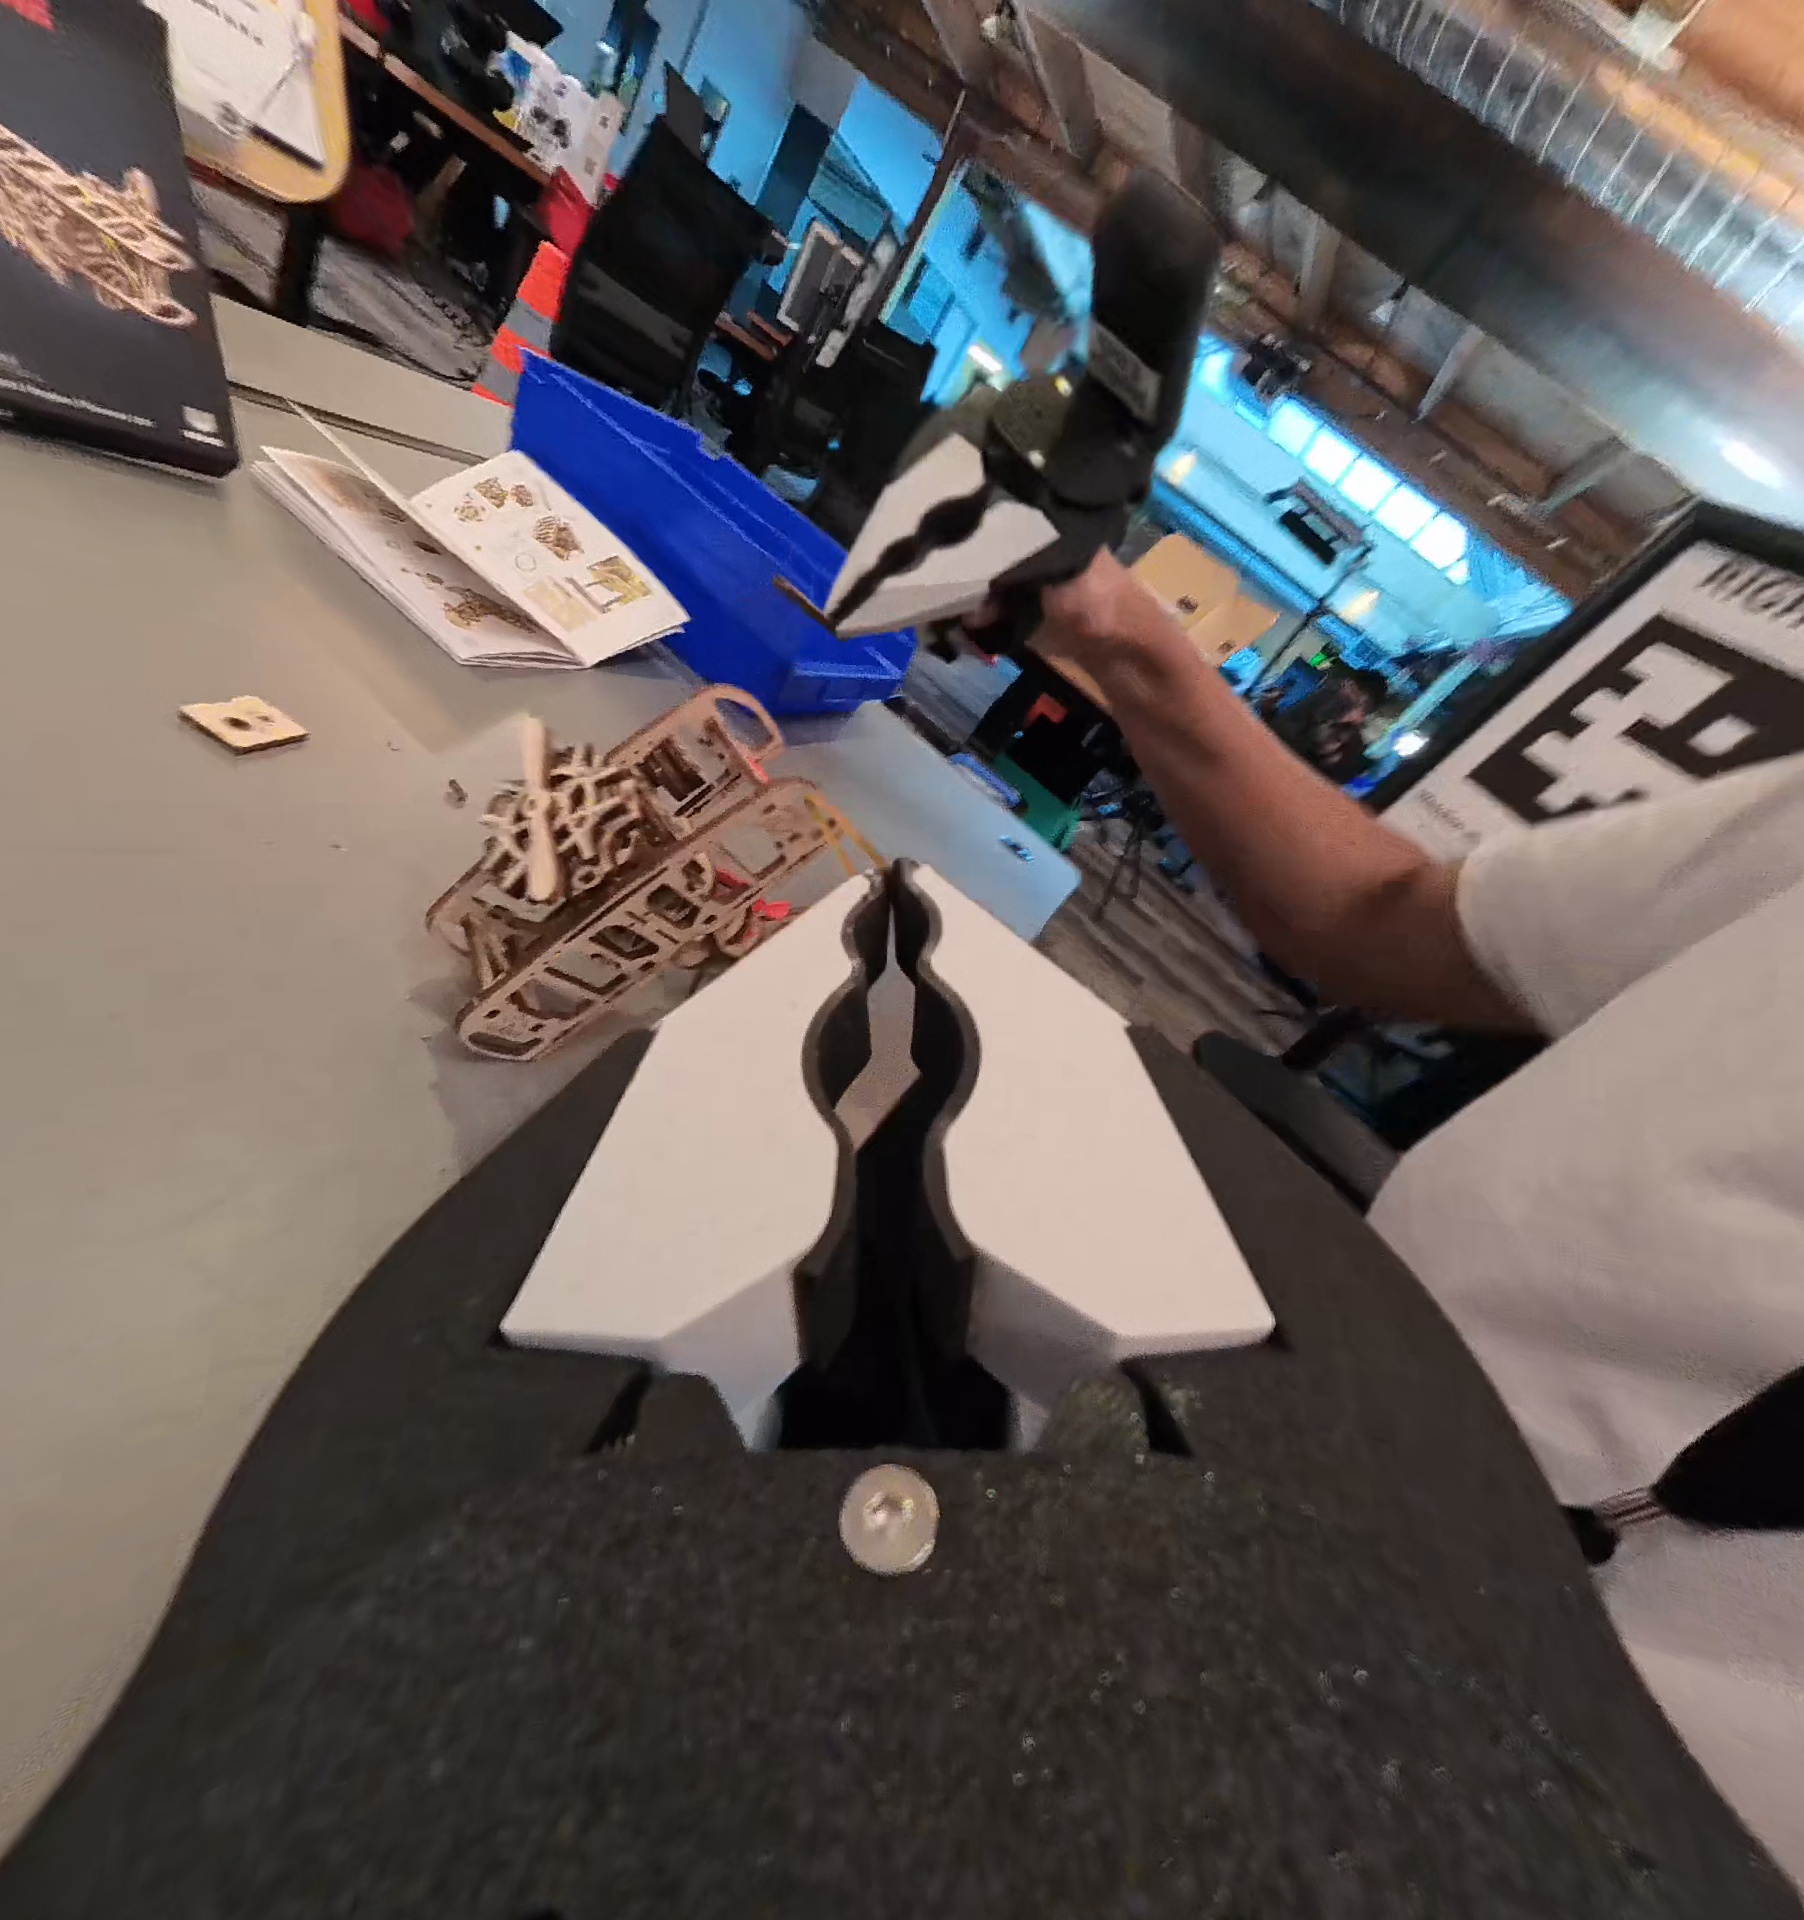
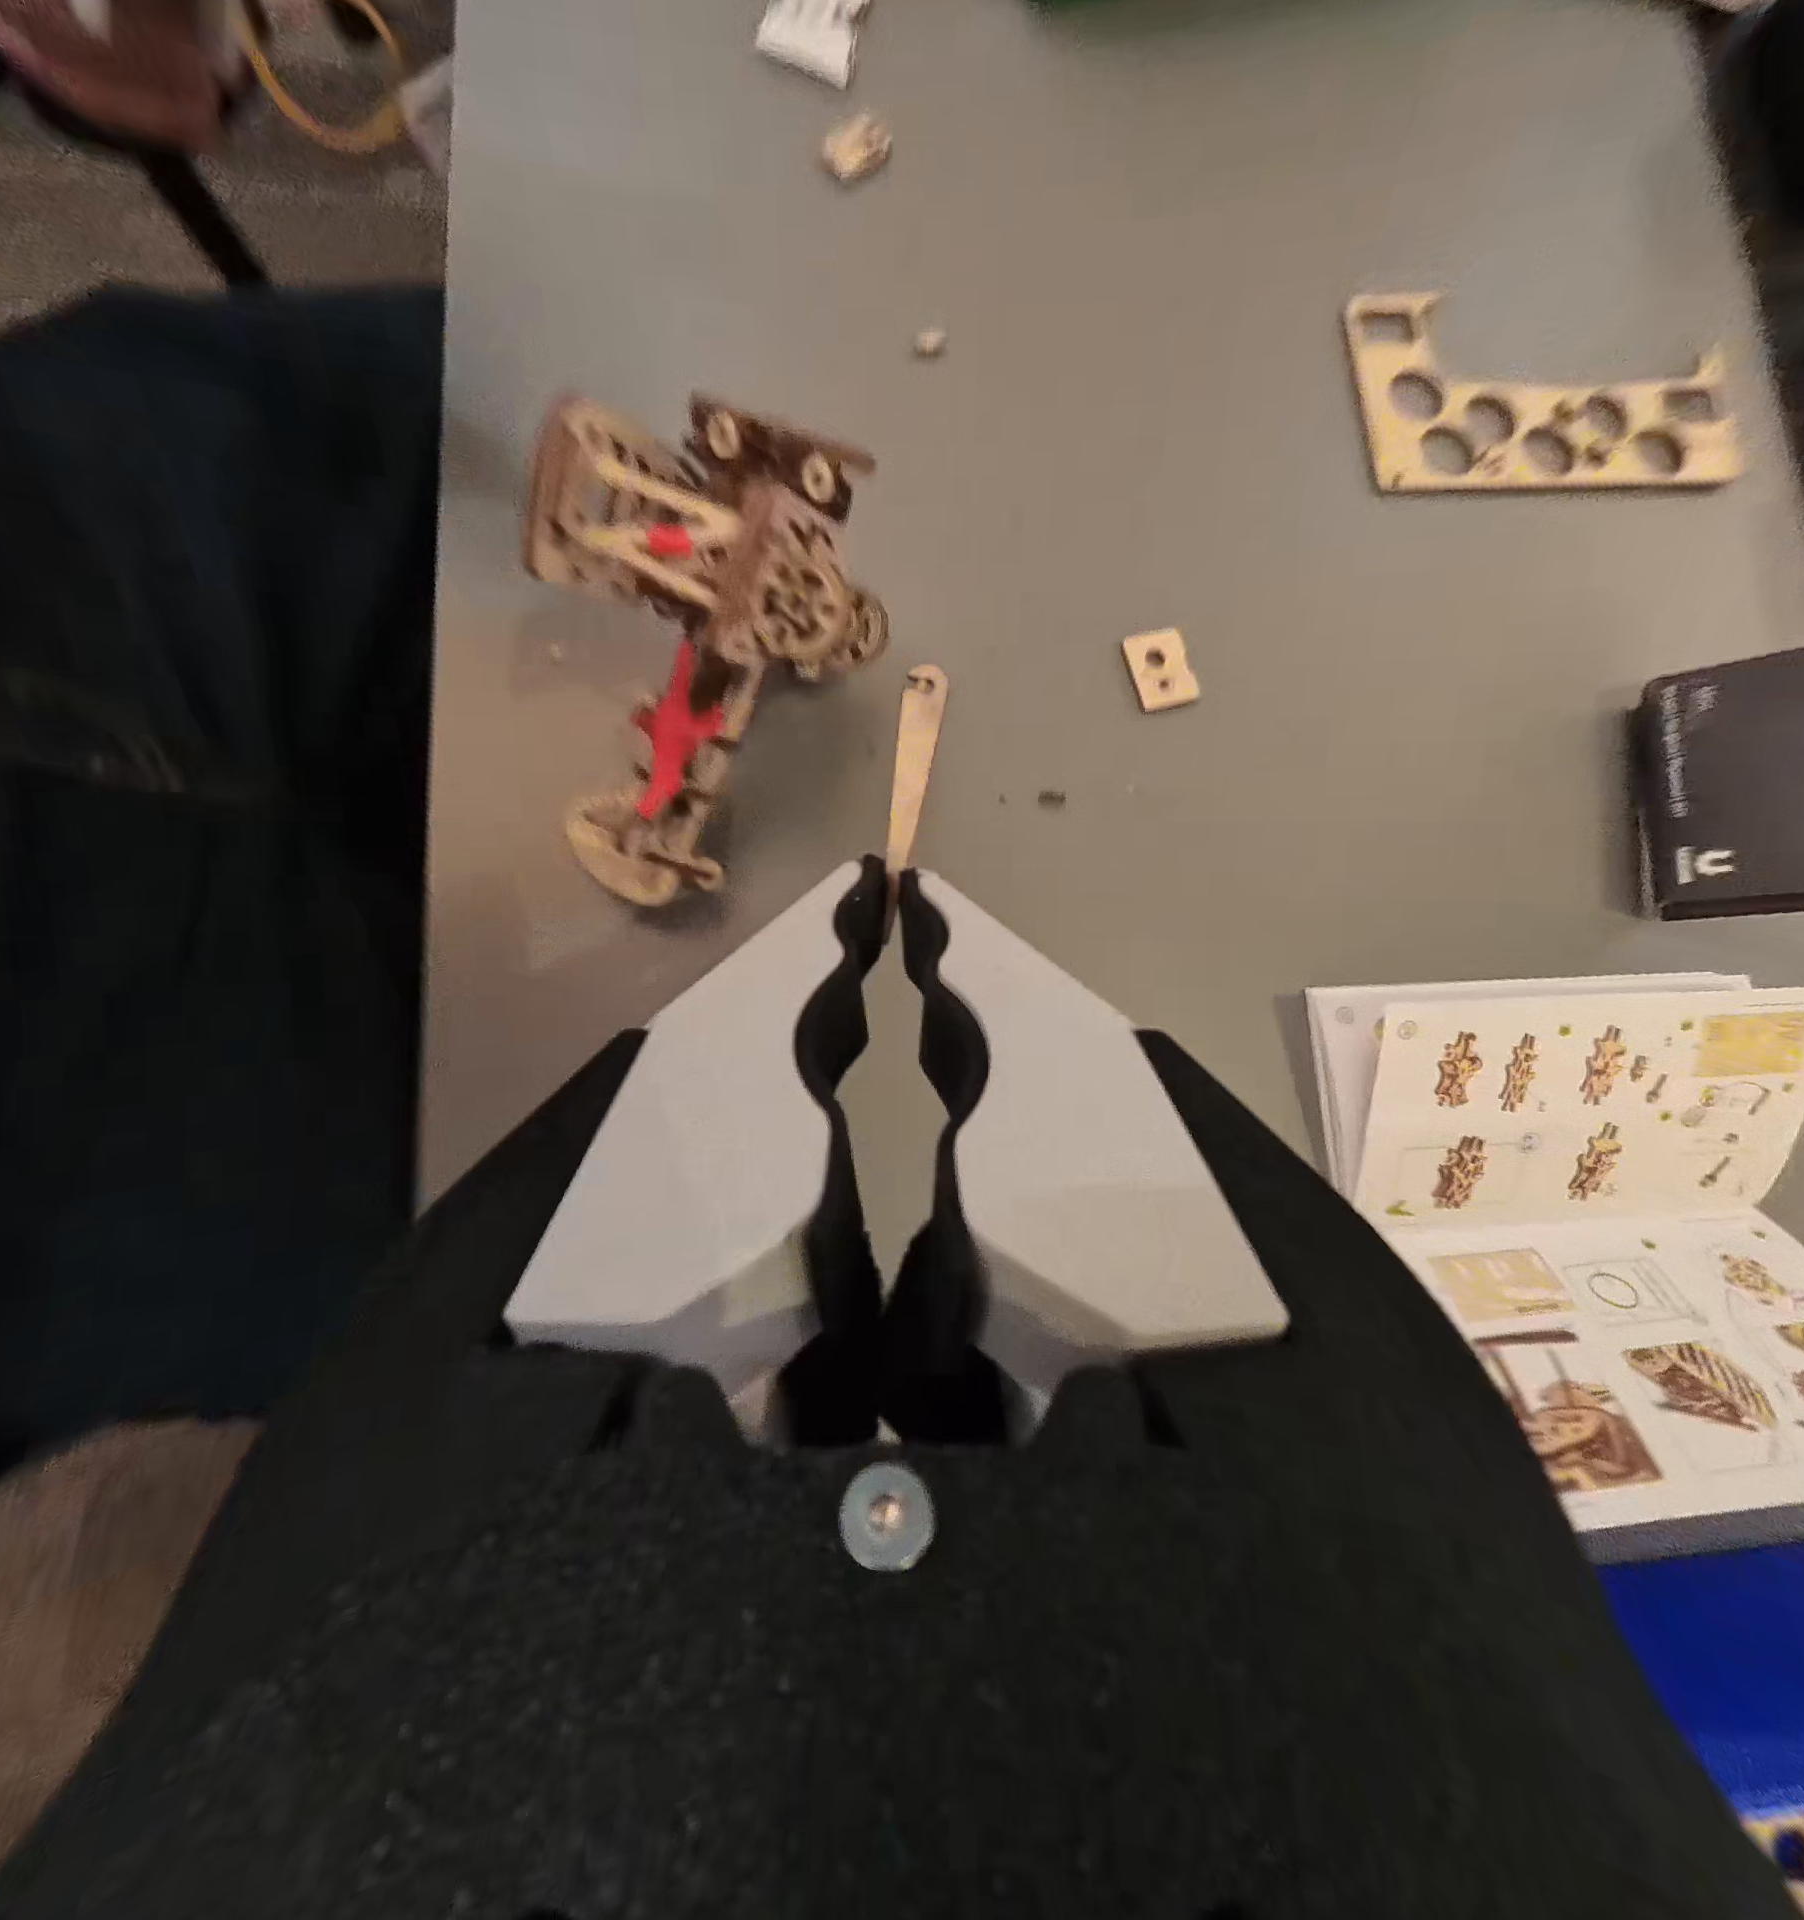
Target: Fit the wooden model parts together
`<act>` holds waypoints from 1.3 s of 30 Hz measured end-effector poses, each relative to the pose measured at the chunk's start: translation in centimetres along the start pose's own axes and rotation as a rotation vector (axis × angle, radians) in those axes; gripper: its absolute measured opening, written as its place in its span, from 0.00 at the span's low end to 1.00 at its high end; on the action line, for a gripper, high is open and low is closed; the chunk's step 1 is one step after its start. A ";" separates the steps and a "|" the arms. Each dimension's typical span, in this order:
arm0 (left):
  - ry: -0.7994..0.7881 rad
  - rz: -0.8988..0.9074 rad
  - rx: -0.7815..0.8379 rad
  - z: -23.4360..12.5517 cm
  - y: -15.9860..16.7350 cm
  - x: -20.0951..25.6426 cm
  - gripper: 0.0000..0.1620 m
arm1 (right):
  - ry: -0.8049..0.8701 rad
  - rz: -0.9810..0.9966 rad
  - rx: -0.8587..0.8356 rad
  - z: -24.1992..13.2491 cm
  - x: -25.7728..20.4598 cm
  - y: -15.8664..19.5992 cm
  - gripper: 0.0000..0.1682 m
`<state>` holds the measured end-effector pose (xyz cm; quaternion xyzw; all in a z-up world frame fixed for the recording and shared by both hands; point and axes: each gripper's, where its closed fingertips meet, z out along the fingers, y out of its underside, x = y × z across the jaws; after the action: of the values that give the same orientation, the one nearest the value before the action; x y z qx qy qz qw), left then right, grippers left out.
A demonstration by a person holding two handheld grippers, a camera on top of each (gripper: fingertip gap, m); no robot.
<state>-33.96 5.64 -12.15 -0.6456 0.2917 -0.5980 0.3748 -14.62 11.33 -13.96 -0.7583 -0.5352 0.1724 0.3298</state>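
The partly built wooden model (image 1: pixel 617 873), with a pale propeller and red parts, lies on the grey table (image 1: pixel 150 935); it also shows in the right wrist view (image 2: pixel 700 623). My left gripper (image 1: pixel 893 878) is shut, raised just right of the model. A yellow band (image 1: pixel 841 831) on the model runs toward its tips; I cannot tell if it reaches the pads. My right gripper (image 2: pixel 890 883) is shut on a thin wooden strip (image 2: pixel 913 764) with a hole at its far end, held above the table right of the model. In the left wrist view the right gripper (image 1: pixel 846 608) hangs in the air beyond the model.
An open instruction booklet (image 2: pixel 1604 1247) and a blue bin (image 1: pixel 711 540) lie at the right. A black box (image 2: pixel 1750 779), a punched wooden sheet (image 2: pixel 1532 416) and a small square wooden piece (image 2: pixel 1158 670) lie on the table. The table's left edge is close to the model. The grippers' ends are close to 20 centimeters from one another. The small square wooden piece (image 2: pixel 1158 670) is about 20 centimeters from my right fingertips and 30 centimeters from my left. It is also in sight in the left wrist view (image 1: pixel 250 725).
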 end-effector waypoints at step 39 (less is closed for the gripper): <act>-0.169 0.635 -0.468 1.7 7.1 -2.1 0.00 | -0.242 0.456 -0.099 11.4 -13.6 5.5 0.07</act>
<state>-32.02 3.72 -19.24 -0.6382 0.5732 -0.3149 0.4062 -22.77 1.22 -27.17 -0.8484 -0.3939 0.3051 0.1788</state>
